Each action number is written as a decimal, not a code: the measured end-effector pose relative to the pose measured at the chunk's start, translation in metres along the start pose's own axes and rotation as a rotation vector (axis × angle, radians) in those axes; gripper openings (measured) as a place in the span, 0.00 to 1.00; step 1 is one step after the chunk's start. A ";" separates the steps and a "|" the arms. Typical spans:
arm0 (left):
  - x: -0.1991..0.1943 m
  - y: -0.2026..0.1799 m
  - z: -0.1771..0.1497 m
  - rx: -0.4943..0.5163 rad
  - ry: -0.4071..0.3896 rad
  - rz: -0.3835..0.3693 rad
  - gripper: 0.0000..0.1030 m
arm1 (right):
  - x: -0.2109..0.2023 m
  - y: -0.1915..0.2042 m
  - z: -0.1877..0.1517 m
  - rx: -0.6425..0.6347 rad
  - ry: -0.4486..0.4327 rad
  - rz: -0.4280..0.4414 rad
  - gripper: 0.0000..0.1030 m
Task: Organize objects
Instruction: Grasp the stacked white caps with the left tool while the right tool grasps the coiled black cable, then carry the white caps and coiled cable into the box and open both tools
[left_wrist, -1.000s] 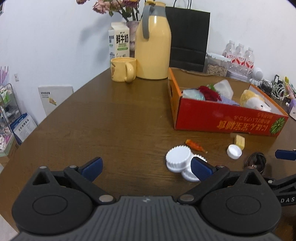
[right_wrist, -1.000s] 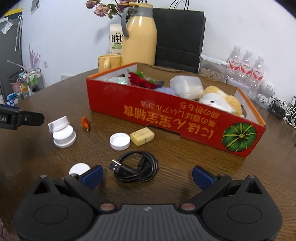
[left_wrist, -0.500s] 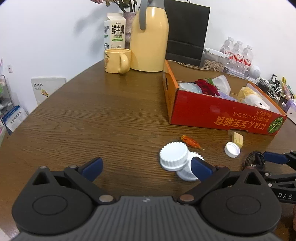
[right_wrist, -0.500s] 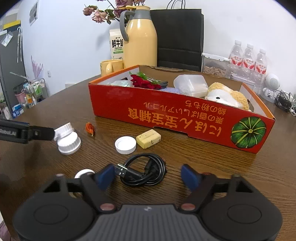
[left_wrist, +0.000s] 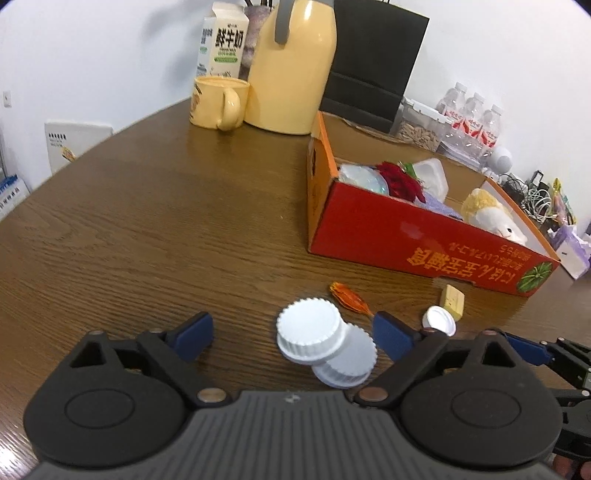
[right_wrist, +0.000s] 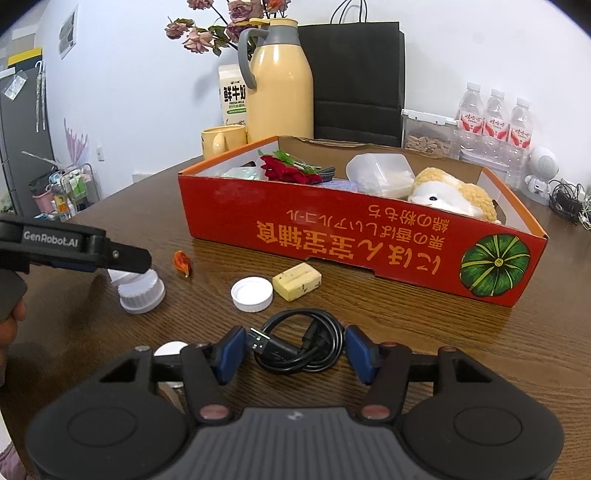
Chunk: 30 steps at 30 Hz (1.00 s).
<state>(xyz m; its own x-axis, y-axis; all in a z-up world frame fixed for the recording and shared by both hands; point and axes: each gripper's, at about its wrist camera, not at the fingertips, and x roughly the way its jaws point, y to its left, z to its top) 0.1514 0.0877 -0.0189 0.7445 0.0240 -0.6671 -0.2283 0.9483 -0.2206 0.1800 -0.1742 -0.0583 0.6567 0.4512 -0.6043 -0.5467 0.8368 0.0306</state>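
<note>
Two white ridged jar lids (left_wrist: 325, 341) lie overlapped on the brown table, between the wide-open fingers of my left gripper (left_wrist: 291, 334); they also show in the right wrist view (right_wrist: 140, 291). My right gripper (right_wrist: 295, 349) is open, its fingers on either side of a coiled black USB cable (right_wrist: 299, 349) without clamping it. The red cardboard box (right_wrist: 332, 240) behind holds a plush toy (right_wrist: 447, 194), a red rose (right_wrist: 291, 171) and a clear tub (right_wrist: 380, 175).
A small white cap (right_wrist: 252, 294), a yellow eraser block (right_wrist: 296, 281) and an orange wrapped candy (right_wrist: 182, 261) lie in front of the box. A small white disc (right_wrist: 170, 349) sits by my right gripper's left finger. A yellow thermos (left_wrist: 291, 66), mug (left_wrist: 218, 101) and milk carton (left_wrist: 223, 40) stand at the back.
My left gripper moved forward so the two lids now lie between its fingers. My right gripper advanced onto the cable and its fingers narrowed around it.
</note>
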 end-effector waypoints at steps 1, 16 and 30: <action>-0.001 -0.001 -0.001 0.004 -0.007 0.005 0.85 | 0.000 0.000 0.000 0.001 0.000 0.000 0.56; -0.007 -0.006 -0.006 0.004 -0.023 -0.051 0.39 | -0.002 -0.001 0.000 0.012 -0.012 -0.004 0.56; -0.026 -0.021 0.005 0.052 -0.097 -0.077 0.39 | -0.015 0.003 0.000 -0.002 -0.086 -0.004 0.56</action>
<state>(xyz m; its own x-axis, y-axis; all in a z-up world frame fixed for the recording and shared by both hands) 0.1401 0.0691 0.0061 0.8164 -0.0216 -0.5770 -0.1372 0.9634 -0.2301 0.1688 -0.1785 -0.0497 0.7011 0.4732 -0.5334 -0.5449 0.8381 0.0272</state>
